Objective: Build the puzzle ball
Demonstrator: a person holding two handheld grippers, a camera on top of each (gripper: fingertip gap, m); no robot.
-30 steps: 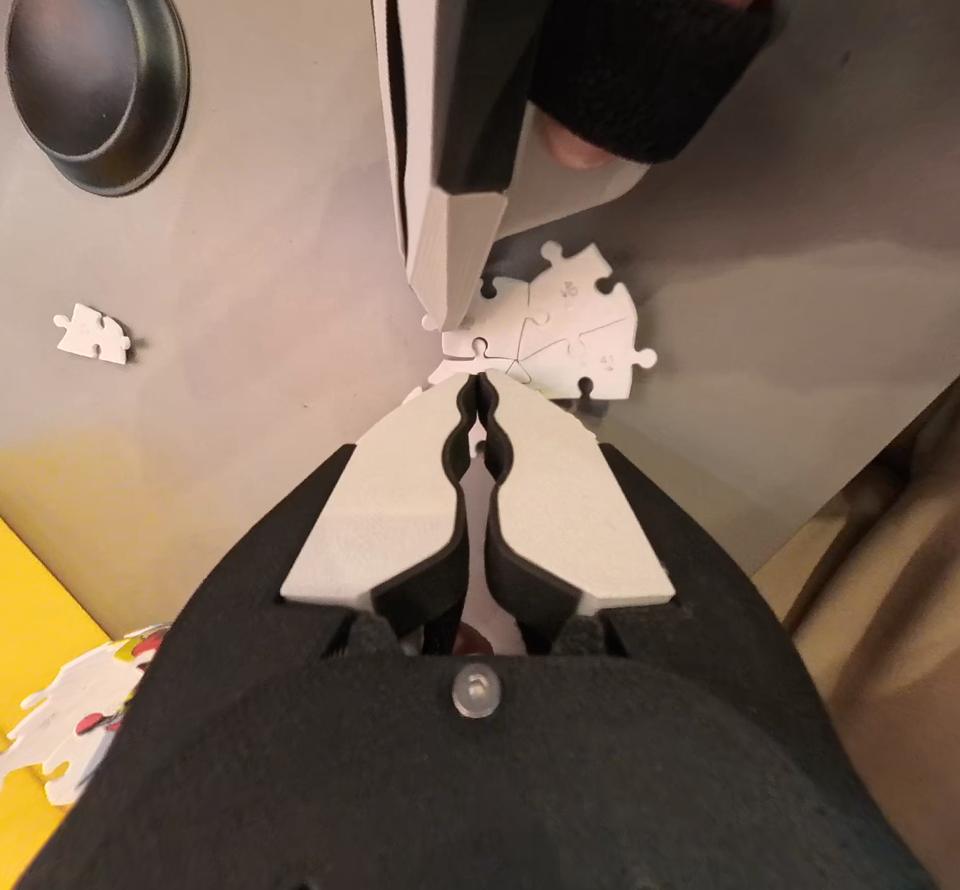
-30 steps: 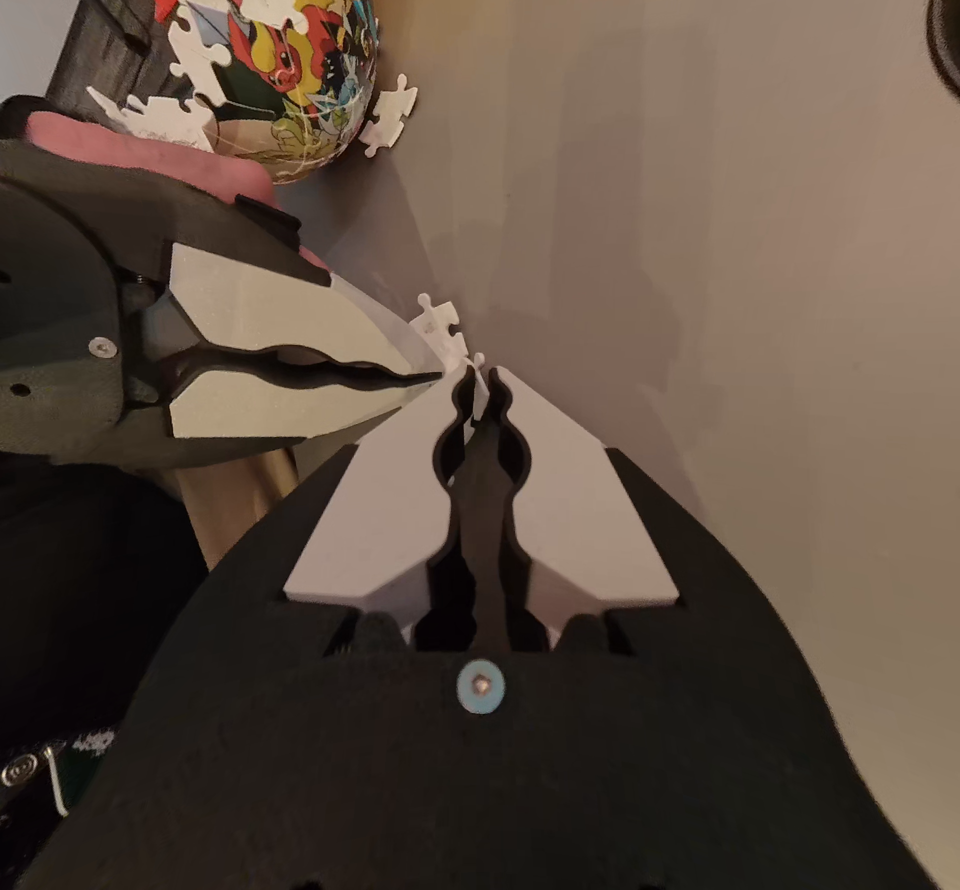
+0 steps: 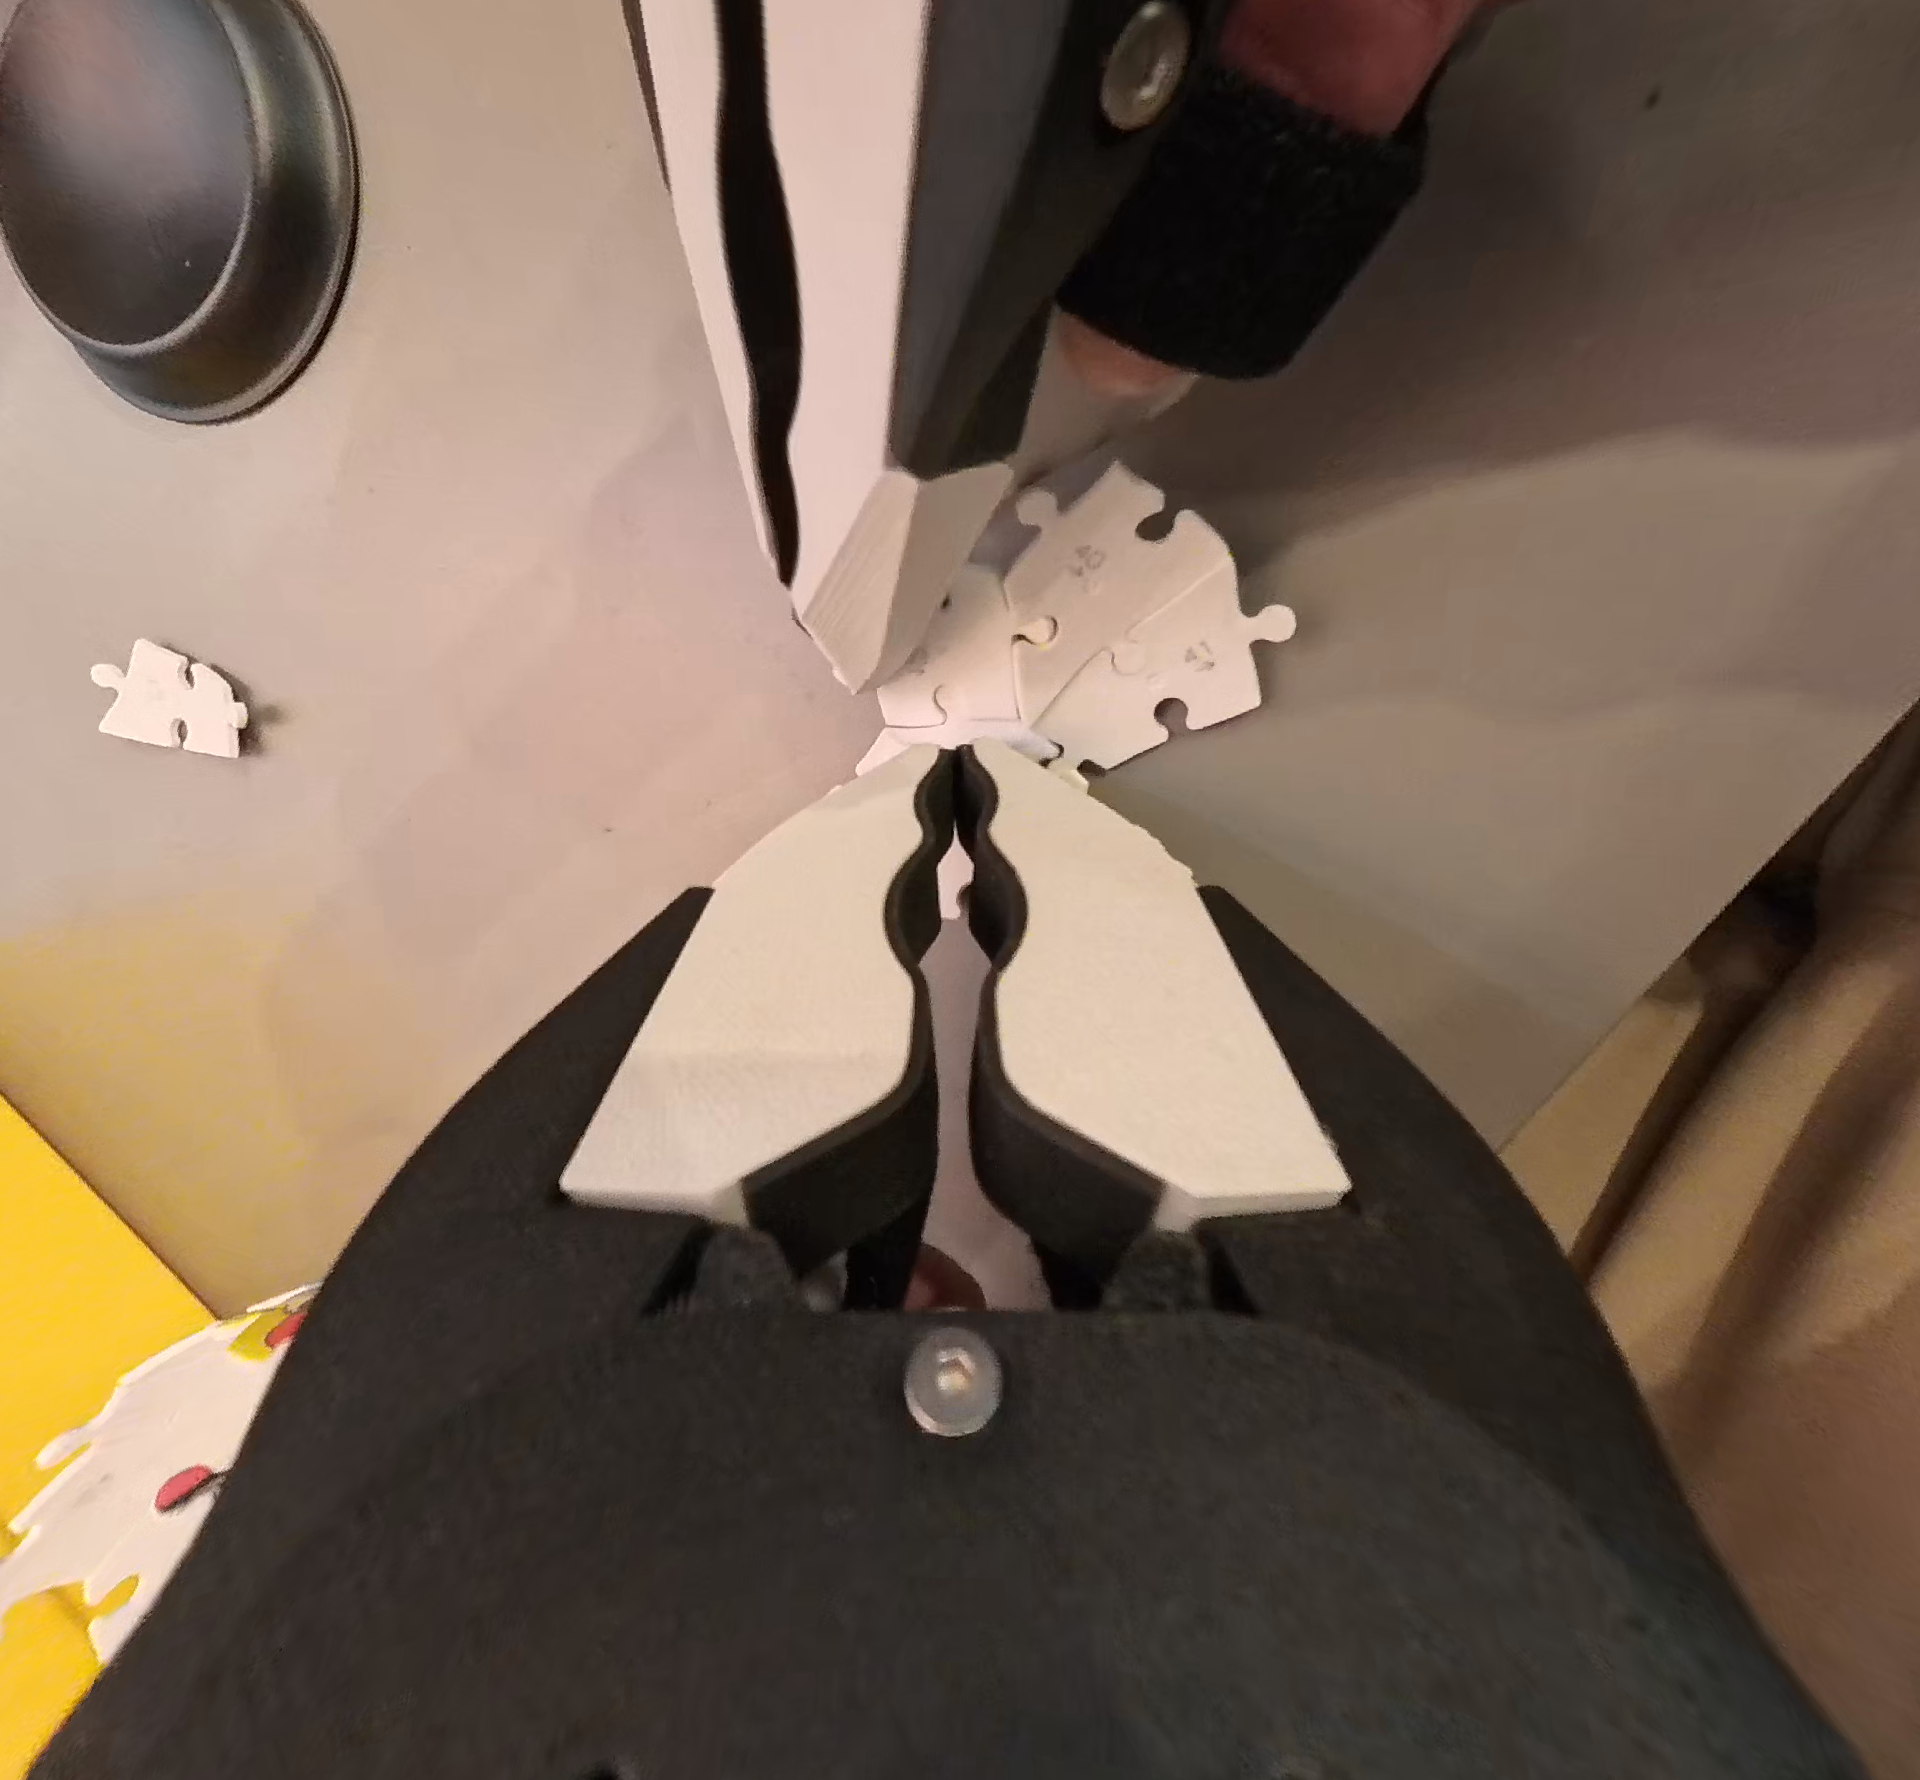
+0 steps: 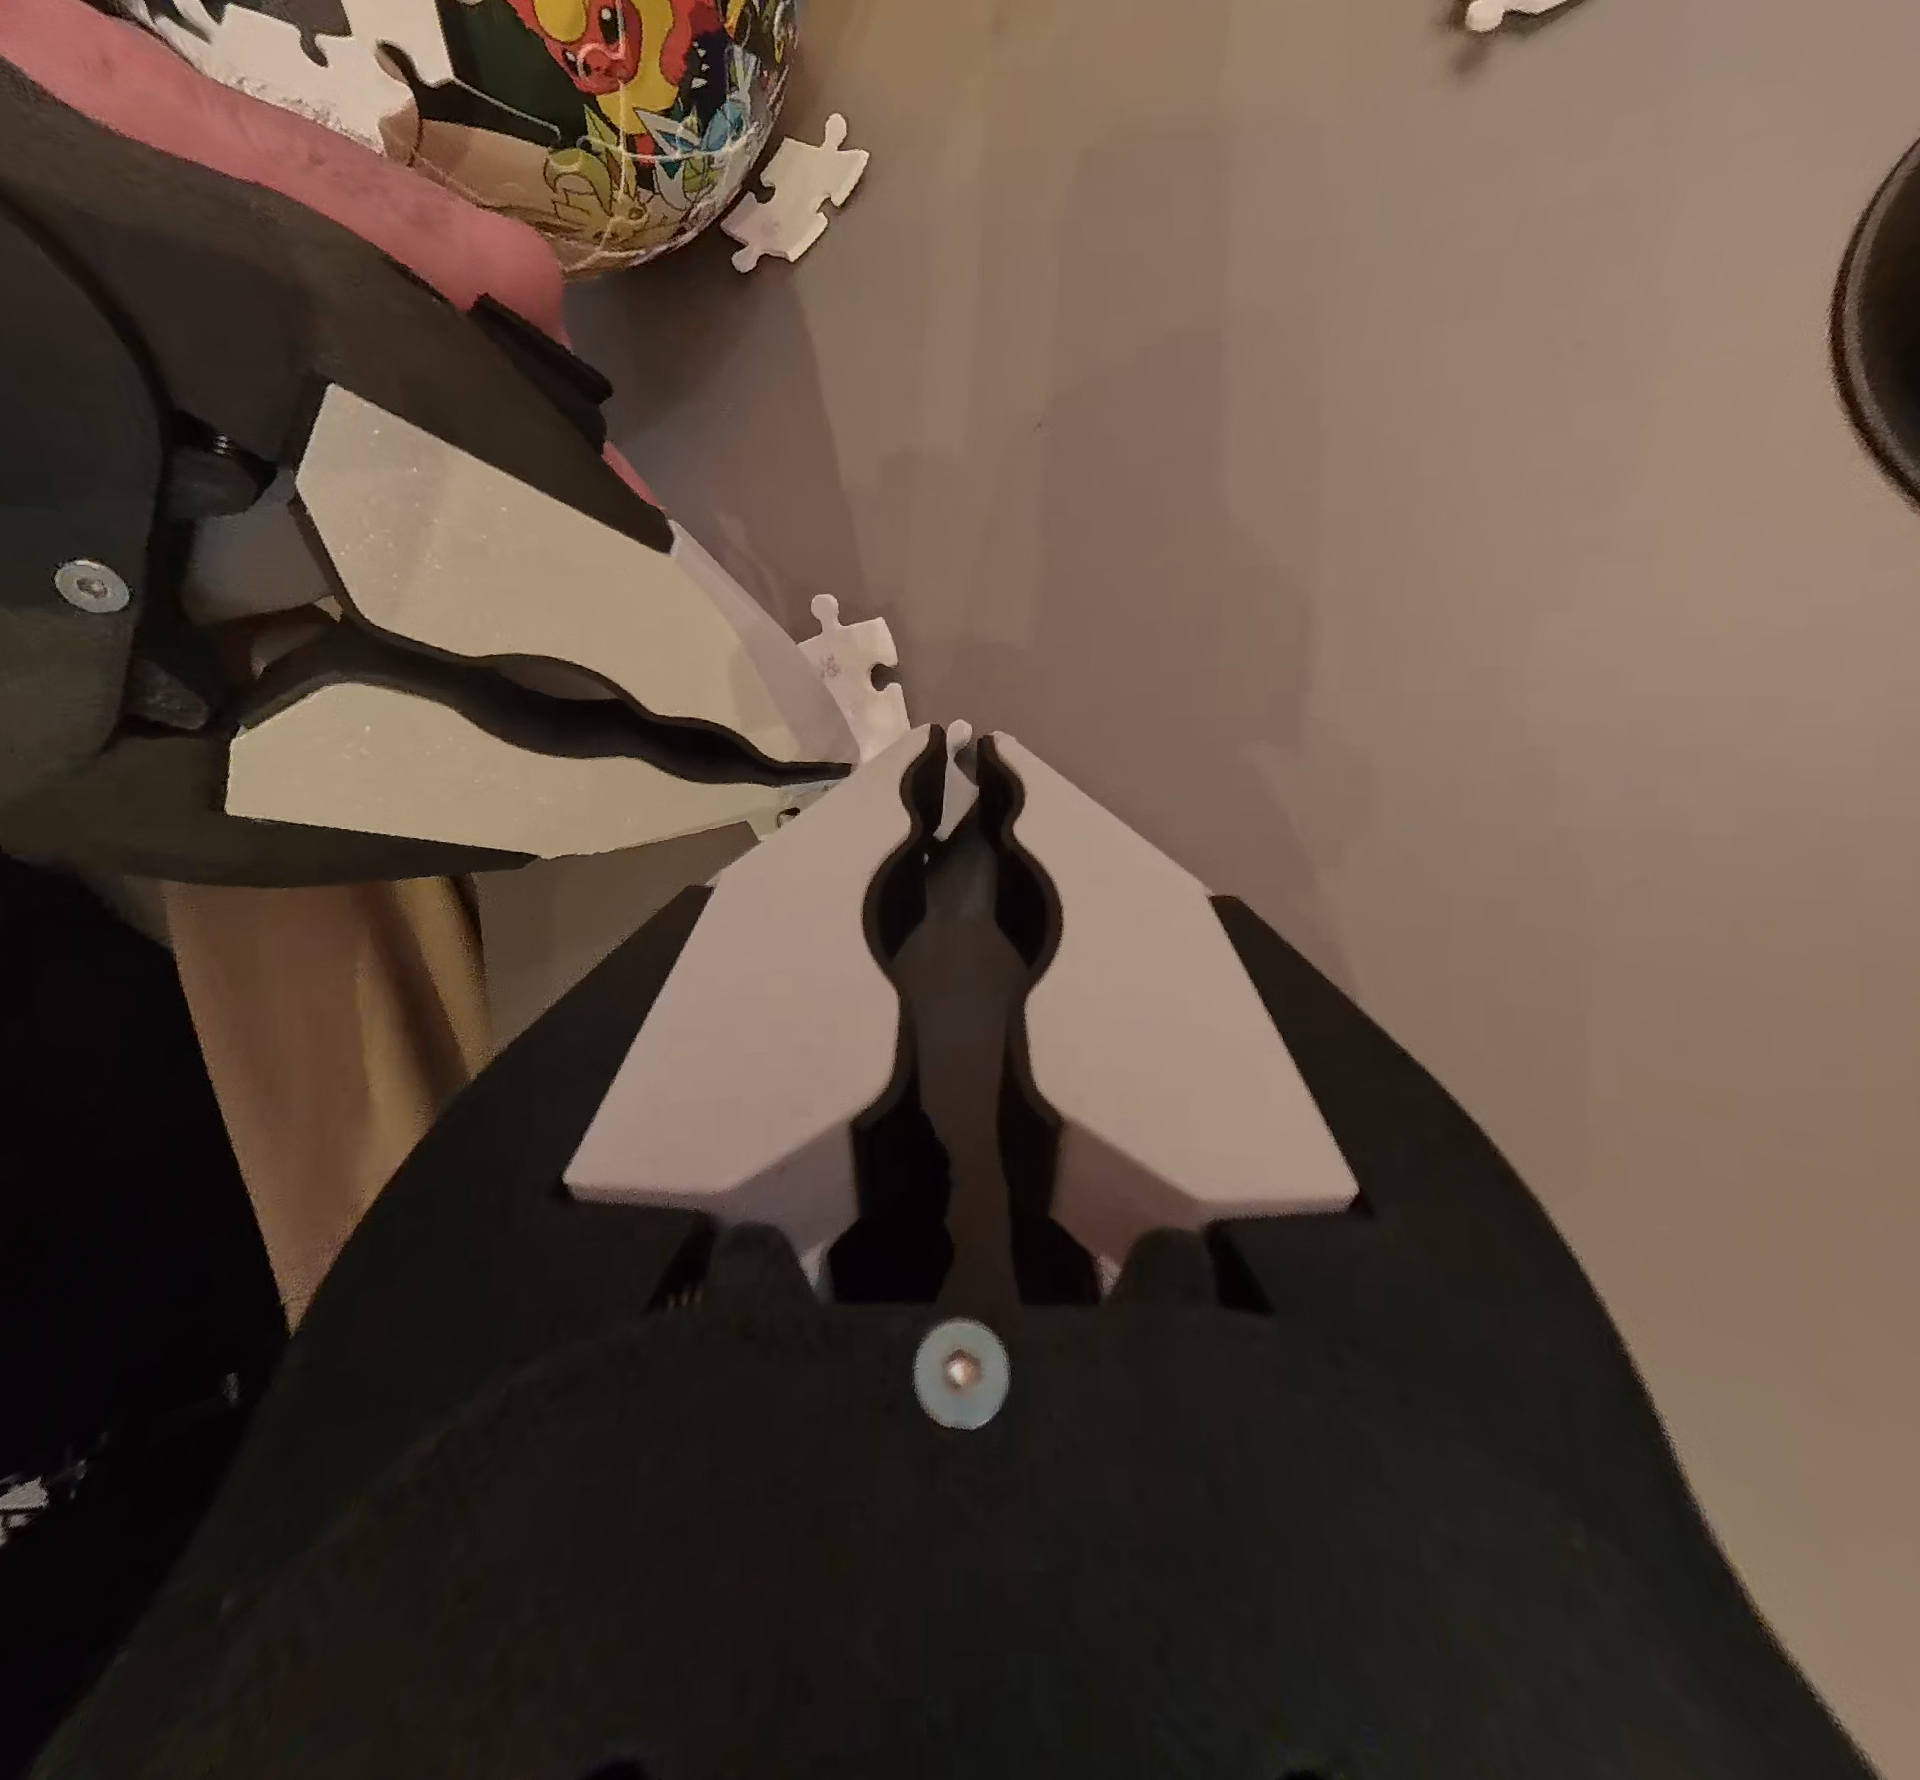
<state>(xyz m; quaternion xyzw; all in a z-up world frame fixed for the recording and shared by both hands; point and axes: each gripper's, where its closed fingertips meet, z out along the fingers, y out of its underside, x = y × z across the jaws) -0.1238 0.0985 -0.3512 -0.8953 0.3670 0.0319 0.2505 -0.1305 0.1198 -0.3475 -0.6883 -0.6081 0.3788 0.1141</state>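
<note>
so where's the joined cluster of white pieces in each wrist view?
Left wrist view: joined white cluster at centre, between both grippers' tips.
Right wrist view: mostly hidden; one edge shows just above centre.
Shared landmark: dark round dish, upper left and right edge.

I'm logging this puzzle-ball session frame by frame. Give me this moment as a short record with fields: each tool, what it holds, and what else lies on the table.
left tool: shut on the edge of the joined white pieces
right tool: shut on the same cluster
joined white pieces: blank side up, several interlocked, between both tools
partly built ball: colourful, unfinished, on the grey table
loose pieces: one beside the ball, one lone piece left of the tools
dark round object: on table, untouched
</note>
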